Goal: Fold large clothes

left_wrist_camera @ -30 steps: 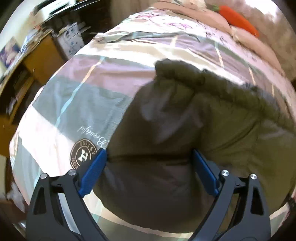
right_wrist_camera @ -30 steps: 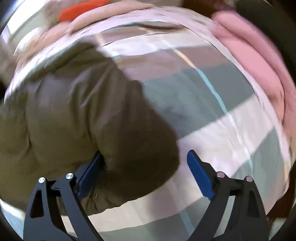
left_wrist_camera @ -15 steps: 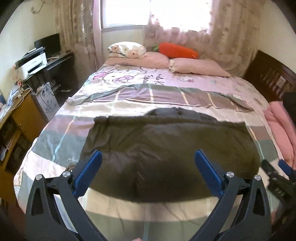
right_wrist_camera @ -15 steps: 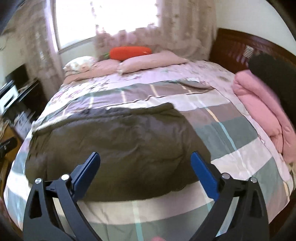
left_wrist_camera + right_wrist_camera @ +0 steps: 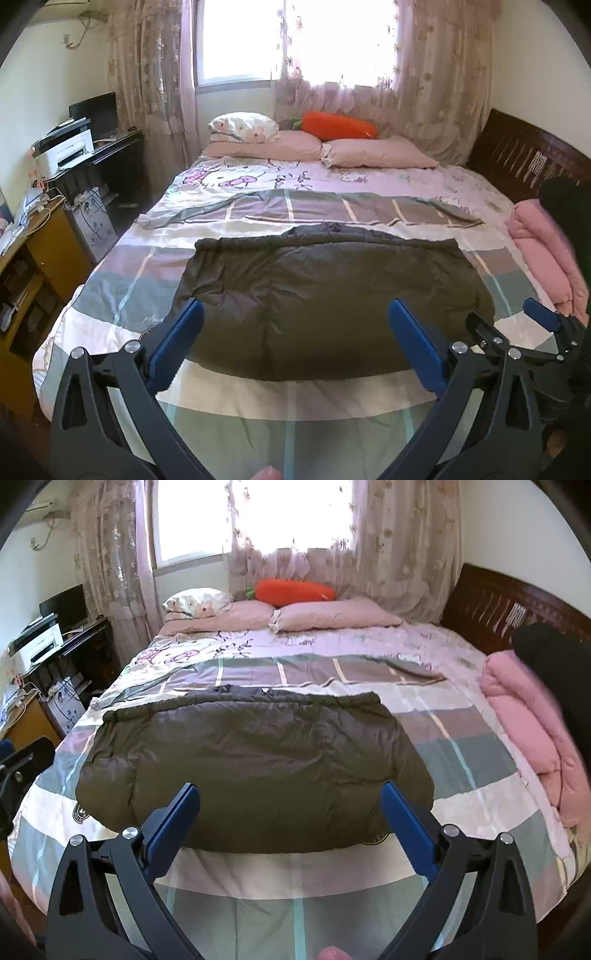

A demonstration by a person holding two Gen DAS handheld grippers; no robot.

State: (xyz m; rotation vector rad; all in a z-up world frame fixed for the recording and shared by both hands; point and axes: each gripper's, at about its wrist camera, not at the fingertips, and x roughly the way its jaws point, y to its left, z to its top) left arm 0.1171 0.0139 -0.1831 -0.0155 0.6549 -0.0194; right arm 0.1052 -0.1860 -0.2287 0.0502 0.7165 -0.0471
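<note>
A dark olive padded jacket (image 5: pixel 332 302) lies folded flat across the middle of the bed; it also shows in the right wrist view (image 5: pixel 251 771). My left gripper (image 5: pixel 295 339) is open and empty, held back above the bed's near edge, clear of the jacket. My right gripper (image 5: pixel 290 823) is open and empty too, likewise back from the jacket. The right gripper also shows at the right edge of the left wrist view (image 5: pixel 532 332).
The bed (image 5: pixel 295 413) has a striped cover. A folded pink quilt (image 5: pixel 528 731) and a dark item lie at its right side. Pillows (image 5: pixel 365 153) and an orange carrot cushion (image 5: pixel 338 125) are at the far end. A wooden desk (image 5: pixel 40 251) and printer (image 5: pixel 64 149) stand left.
Both grippers have pulled up and back from close over the jacket, so the whole bed and room now show. The jacket stays flat on the bed.
</note>
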